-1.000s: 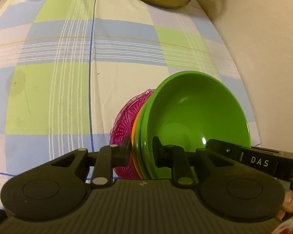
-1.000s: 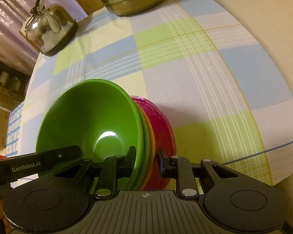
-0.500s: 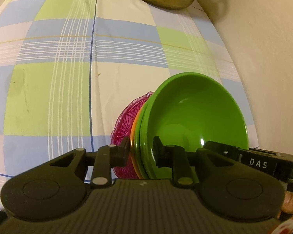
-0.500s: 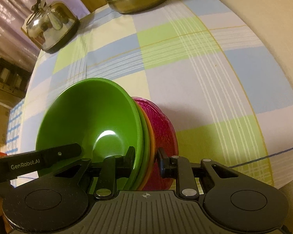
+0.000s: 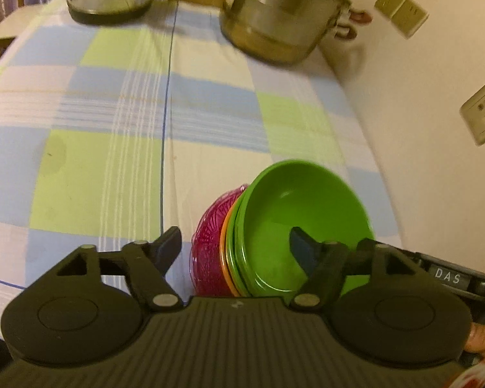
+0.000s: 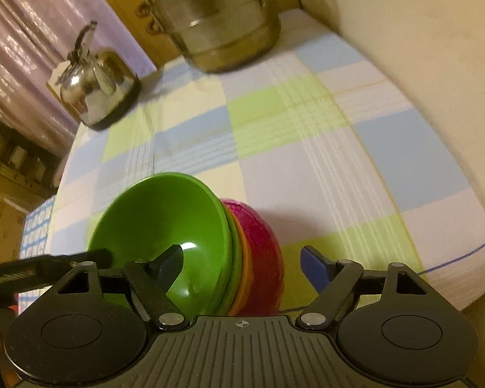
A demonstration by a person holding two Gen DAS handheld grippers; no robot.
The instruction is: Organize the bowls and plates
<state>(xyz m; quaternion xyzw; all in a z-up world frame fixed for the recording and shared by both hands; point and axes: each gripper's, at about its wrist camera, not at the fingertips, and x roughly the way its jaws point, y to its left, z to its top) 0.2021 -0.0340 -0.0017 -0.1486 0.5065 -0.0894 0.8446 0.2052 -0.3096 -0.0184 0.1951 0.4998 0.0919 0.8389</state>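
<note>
At the near edge of the checked bench (image 5: 106,168), my left claw (image 5: 234,245) and right claw (image 6: 242,263) are opening off the stack, green bowl (image 5: 294,223) topmost, nested so it sits tidy.

Checked tablecloth (image 5: 119,174) carries bowl stack (image 5: 274,236), kettle (image 6: 93,87), pot (image 6: 216,22).
</note>
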